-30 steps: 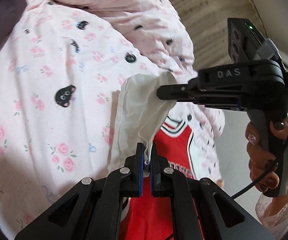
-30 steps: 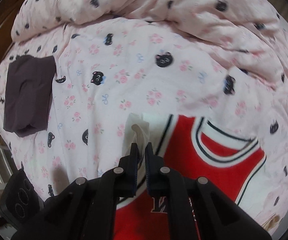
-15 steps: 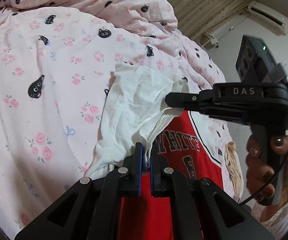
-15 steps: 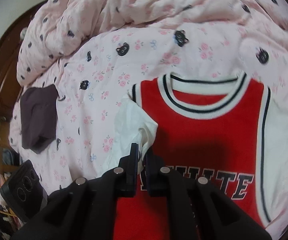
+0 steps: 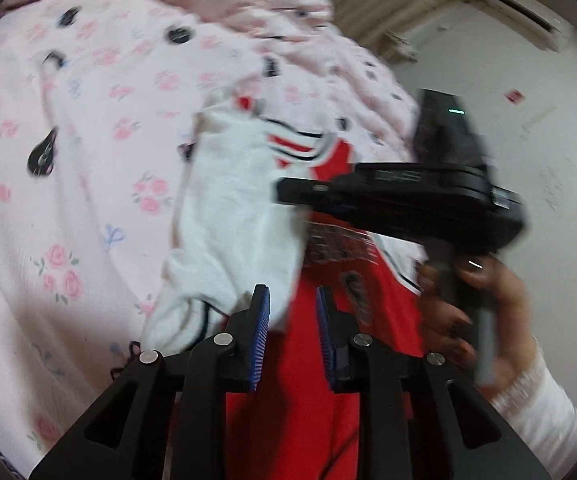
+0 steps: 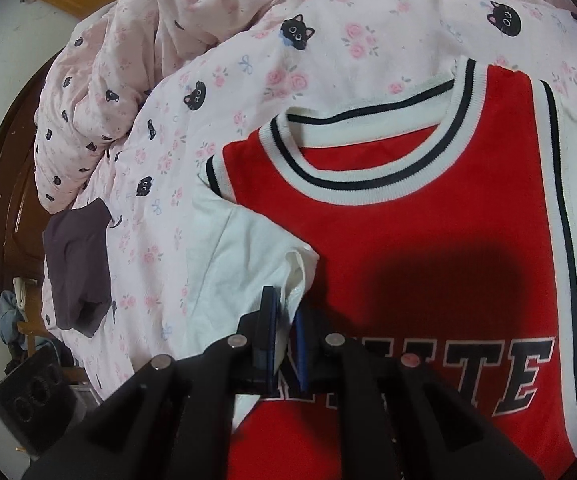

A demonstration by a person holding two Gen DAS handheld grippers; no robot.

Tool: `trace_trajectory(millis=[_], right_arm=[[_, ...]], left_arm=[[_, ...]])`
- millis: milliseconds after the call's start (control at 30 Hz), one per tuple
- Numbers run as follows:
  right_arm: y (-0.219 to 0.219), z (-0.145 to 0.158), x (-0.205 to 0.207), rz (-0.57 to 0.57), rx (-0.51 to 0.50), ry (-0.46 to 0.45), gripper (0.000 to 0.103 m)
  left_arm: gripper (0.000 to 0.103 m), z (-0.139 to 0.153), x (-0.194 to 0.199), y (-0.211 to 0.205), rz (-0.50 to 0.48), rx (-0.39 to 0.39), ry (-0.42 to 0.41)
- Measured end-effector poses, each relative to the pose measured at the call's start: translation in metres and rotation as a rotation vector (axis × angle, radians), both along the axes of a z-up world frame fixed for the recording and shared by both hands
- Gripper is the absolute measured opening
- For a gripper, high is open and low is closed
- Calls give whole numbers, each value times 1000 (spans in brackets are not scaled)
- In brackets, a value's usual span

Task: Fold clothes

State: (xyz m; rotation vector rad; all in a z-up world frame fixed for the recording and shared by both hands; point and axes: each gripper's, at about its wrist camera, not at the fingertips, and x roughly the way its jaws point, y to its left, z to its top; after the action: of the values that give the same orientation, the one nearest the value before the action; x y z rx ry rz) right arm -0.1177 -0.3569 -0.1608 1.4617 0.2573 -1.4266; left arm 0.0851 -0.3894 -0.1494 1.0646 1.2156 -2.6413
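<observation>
- Left tongs (image 5: 291, 312): jaws opening, clear gap, nothing pinched. White sleeve (image 5: 232, 216) lies just left of and ahead of its tips, folded partway over the red jersey (image 5: 308, 408) that runs under them.
- Right tongs (image 6: 283, 326): jaws starting to open, sleeve hem between the pads, grip looks nearly gone. Jersey spreads flat ahead and to its right on the pink bedsheet (image 6: 320, 32).
- Risk: sleeve looks bunched near the hem; let go like this and it may spring back or crease.
- Risk: hem could snag on a ribbed pad when the right tongs lift, dragging the fold open.
</observation>
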Motion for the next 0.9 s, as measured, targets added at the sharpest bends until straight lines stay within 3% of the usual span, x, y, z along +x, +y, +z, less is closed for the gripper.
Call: trace_trajectory(millis=[133,200,300,500,767,833,867,900], right_arm=[[3,18,-6,-8,-11,90,13],[3,30,-10,-7,-14,149,29],[-4,50,-15,13,-36,204,43],[-48,67,9,200,-33,239,43],[-104,38,40,351,106,277,42],[-112,31,43,365,133,293,39],[-115,29,43,369,141,296,31],[-117,28,43,370,147,294,17]], left_arm=[[21,8,16,-17,68,-7,33],[21,5,17,-24,116,-14,11],[21,-1,14,-29,153,-26,-28],[21,-12,-7,-20,112,-31,-57],[21,-22,-13,-15,98,-31,-87],[21,-22,-13,-15,96,-32,-89],[21,-23,-13,-15,95,-32,-90],[21,-23,-13,-15,95,-31,-91]])
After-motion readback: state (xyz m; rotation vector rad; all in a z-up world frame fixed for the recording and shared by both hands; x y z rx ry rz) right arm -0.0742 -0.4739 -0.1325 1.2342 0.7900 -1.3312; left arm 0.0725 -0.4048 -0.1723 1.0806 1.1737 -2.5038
